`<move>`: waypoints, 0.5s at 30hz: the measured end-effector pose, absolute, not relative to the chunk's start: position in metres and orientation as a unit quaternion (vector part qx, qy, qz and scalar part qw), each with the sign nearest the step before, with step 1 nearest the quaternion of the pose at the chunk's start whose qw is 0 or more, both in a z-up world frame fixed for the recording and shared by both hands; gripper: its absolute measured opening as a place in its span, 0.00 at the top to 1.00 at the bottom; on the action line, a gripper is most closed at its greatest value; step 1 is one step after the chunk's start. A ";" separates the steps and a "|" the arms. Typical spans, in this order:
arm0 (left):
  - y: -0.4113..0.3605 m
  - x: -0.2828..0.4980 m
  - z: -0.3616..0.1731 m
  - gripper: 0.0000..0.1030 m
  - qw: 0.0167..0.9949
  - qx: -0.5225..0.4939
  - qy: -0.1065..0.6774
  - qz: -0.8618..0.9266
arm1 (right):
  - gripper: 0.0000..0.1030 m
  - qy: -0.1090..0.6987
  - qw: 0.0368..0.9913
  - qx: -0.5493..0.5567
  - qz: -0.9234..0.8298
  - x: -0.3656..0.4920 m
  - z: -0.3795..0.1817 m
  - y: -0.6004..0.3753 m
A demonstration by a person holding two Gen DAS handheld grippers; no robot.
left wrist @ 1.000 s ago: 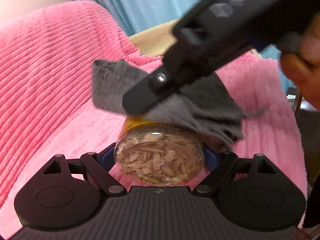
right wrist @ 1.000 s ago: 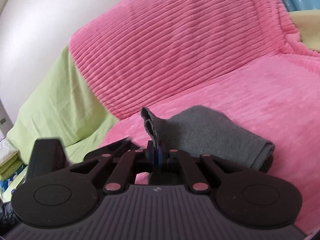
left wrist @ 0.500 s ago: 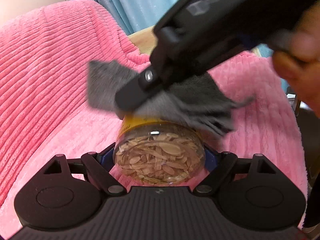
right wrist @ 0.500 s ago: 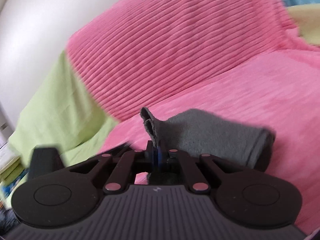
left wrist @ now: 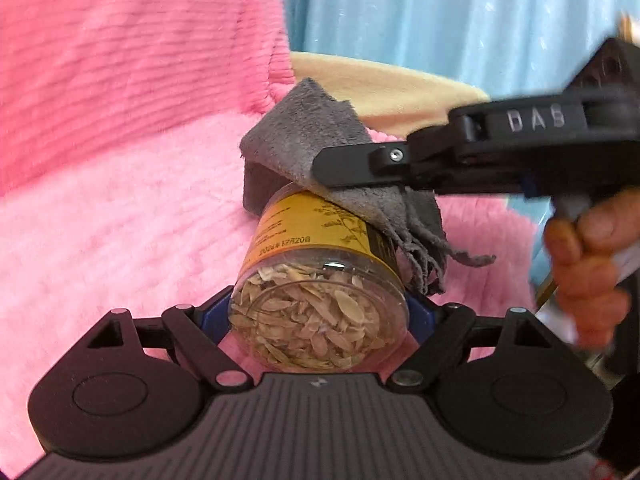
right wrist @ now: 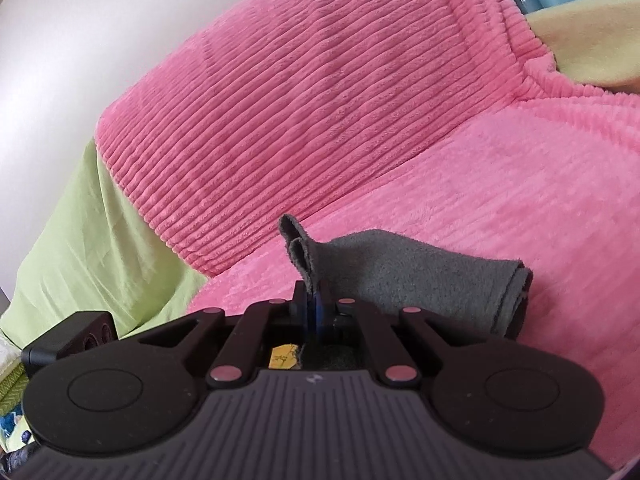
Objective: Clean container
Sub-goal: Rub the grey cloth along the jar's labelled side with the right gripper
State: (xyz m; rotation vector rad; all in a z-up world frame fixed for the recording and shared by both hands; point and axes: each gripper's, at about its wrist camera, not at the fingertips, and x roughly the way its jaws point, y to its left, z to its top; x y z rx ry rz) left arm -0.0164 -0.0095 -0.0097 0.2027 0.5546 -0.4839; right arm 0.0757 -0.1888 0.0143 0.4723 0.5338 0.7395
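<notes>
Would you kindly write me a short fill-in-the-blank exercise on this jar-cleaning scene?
1. The left gripper is shut on the ____.
2. The right gripper pinches a grey ____.
3. The cloth lies over the jar's ____ label.
4. The blanket behind is ____.

Missing words: jar; cloth; yellow; pink

Home setting, likely living room or bedroom: pink ribbed plush cover (right wrist: pixel 360 92) over soft furniture, light green sheet (right wrist: pixel 92 240) beside it, pale blue curtain (left wrist: pixel 440 20) behind, white wall (right wrist: pixel 60 40).
</notes>
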 end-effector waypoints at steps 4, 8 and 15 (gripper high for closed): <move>-0.026 -0.030 -0.017 0.18 0.924 0.201 0.241 -0.220 | 0.98 0.265 0.854 0.199 0.400 0.065 0.016 -0.178; -0.027 -0.031 -0.018 0.18 0.923 0.208 0.237 -0.219 | 0.99 0.261 0.859 0.192 0.397 0.070 0.017 -0.179; -0.033 -0.034 -0.019 0.18 0.920 0.235 0.227 -0.217 | 0.98 0.248 0.882 0.211 0.340 0.079 0.014 -0.191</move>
